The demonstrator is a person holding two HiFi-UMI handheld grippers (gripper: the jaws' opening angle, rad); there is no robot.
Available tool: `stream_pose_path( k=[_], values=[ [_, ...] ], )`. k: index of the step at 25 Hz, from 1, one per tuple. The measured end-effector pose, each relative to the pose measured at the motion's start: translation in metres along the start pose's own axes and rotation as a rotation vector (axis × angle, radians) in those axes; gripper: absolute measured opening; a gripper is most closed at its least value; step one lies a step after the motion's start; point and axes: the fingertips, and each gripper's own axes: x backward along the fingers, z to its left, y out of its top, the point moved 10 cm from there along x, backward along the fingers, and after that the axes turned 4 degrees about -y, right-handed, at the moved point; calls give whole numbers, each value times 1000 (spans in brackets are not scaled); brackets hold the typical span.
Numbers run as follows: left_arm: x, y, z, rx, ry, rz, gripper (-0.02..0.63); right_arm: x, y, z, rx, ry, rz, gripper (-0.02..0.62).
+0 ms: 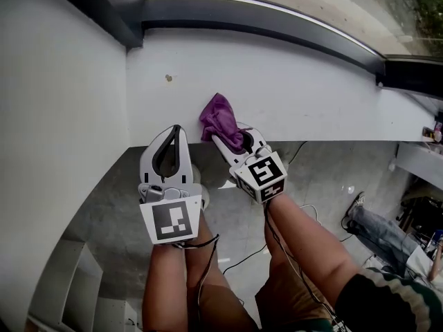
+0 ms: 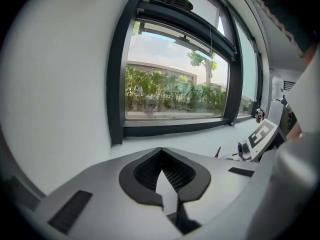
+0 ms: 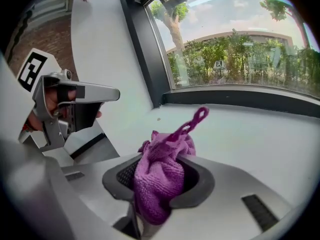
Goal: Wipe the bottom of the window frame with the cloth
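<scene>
The purple cloth (image 1: 220, 118) is bunched up over the near edge of the white sill (image 1: 304, 92). My right gripper (image 1: 230, 137) is shut on it, and the cloth (image 3: 161, 176) fills the gap between its pads, with a hanging loop sticking up. The dark bottom rail of the window frame (image 1: 263, 18) runs along the sill's far side, well beyond the cloth. My left gripper (image 1: 177, 130) is level with the sill's near edge, just left of the cloth. It is shut with nothing in it, and in its own view the left gripper (image 2: 161, 150) points at the frame rail (image 2: 175, 128).
A white wall (image 1: 62, 116) closes off the sill on the left, beside the dark upright of the frame (image 2: 116, 84). A small brown speck (image 1: 168, 78) lies on the sill. Small objects (image 1: 436, 131) stand at the sill's right end. Below are a grey floor, cables and a seated person's legs (image 1: 381, 228).
</scene>
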Motion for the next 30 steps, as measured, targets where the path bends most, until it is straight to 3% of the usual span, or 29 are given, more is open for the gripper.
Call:
stream_pose_path(
  k=[13, 18, 30],
  values=[
    [36, 10, 43, -7, 110, 3, 5, -56, 33, 71, 84, 158, -4, 147],
    [40, 12, 49, -11, 111, 4, 5, -73, 49, 95, 122, 227, -15, 147],
    [36, 11, 50, 52, 128, -8, 5, -93, 67, 87, 126, 224, -17, 147]
  ],
)
